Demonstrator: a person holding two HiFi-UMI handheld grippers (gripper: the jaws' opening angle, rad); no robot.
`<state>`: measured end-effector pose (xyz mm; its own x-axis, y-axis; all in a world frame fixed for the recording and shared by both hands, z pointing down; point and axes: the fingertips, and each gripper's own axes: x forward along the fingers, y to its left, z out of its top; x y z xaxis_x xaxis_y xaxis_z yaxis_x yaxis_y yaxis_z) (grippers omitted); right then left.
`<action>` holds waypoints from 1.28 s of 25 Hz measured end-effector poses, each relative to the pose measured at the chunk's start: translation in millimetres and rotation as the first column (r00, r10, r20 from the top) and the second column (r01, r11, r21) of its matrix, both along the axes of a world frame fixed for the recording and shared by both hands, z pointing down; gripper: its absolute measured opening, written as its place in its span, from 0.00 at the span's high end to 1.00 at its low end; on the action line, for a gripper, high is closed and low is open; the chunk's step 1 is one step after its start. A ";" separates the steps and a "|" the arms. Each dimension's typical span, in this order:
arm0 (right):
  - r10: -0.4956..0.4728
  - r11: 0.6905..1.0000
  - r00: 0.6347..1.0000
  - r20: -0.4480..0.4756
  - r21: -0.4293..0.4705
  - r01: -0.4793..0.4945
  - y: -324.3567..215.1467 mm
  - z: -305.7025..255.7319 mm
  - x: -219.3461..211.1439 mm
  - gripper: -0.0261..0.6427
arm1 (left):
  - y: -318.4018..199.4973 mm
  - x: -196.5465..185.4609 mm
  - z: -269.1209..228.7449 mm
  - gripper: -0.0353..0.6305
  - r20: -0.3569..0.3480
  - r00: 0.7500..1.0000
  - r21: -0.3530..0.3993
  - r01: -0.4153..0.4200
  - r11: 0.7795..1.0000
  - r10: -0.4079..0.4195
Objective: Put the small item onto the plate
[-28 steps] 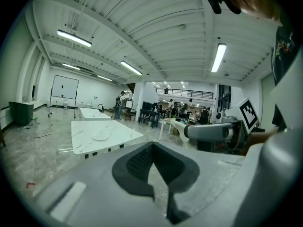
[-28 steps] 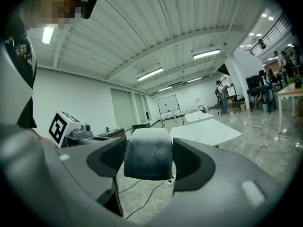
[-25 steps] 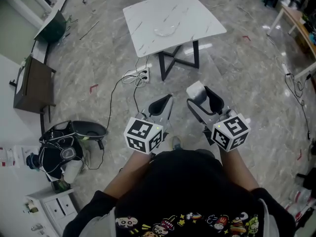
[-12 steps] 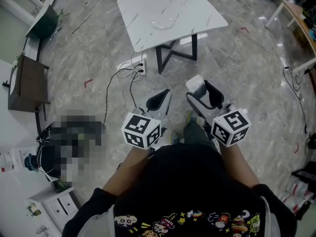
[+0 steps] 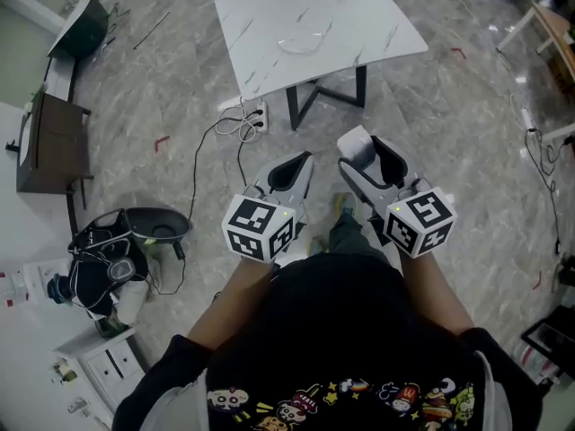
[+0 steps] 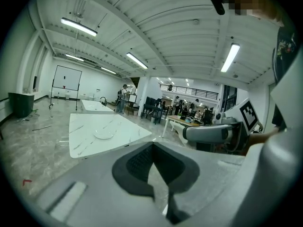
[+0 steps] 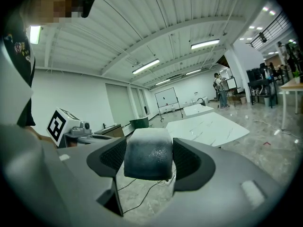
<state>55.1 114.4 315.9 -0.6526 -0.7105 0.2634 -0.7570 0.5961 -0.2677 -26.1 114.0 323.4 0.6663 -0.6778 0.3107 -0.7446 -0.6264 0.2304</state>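
A clear glass plate lies on the white marble table ahead of me; it also shows as a pale disc, the plate, in the left gripper view. My right gripper is shut on a small whitish block, the block filling the space between its dark pads. My left gripper is held beside it over the floor, its jaws shut with nothing between them. Both grippers are well short of the table.
A power strip and cables lie on the floor by the table's black crossed legs. A dark bag and gear sit at the left, a brown bench beyond. More tables and people stand far off.
The view has shifted slightly; the table sits a little nearer and more centred. Both grippers keep their pose, the right one still holding the block.
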 end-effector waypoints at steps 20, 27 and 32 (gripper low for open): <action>-0.153 0.988 0.988 0.015 -0.033 0.153 -145.9 11.8 22.6 0.47 | -134.9 39.0 12.3 0.95 0.016 0.994 -0.043 0.109 0.993 -0.109; -0.179 0.983 0.983 0.032 -0.026 0.180 -173.8 10.8 40.0 0.47 | -161.8 60.6 11.4 0.95 0.030 0.993 -0.041 0.119 0.992 -0.118; -0.187 0.982 0.981 0.045 -0.011 0.188 -192.2 12.2 50.3 0.47 | -174.0 75.8 13.9 0.95 0.060 0.993 -0.044 0.104 0.994 -0.101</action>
<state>105.3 -77.7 328.1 -0.7850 -0.5703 0.2419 -0.6195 0.7221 -0.3078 49.7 -60.0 337.4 0.5744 -0.7252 0.3797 -0.8171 -0.5358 0.2128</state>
